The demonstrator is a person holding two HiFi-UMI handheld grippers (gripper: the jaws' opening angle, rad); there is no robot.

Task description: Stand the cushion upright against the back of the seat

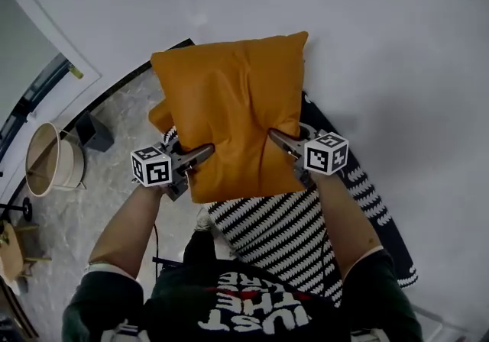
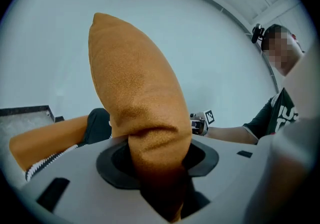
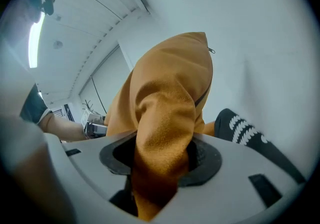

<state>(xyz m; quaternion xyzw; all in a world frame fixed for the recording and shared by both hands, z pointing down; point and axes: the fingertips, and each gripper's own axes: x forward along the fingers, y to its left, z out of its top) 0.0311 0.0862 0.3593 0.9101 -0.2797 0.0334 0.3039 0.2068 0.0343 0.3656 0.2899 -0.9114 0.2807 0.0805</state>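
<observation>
Orange cushion (image 1: 233, 108), plump, pinched edges

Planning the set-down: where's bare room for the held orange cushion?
Free: black-and-white striped knit cover below the orange fabric cushion, between the forearms and right of the right gripper. Crowded: a second orange cushion beside the left gripper.

The only print I can read is on my shirt (image 1: 252, 316) — big white letters, upside down in the head view, spelling about "UST THE". The line beyond them is too cut off to read.
</observation>
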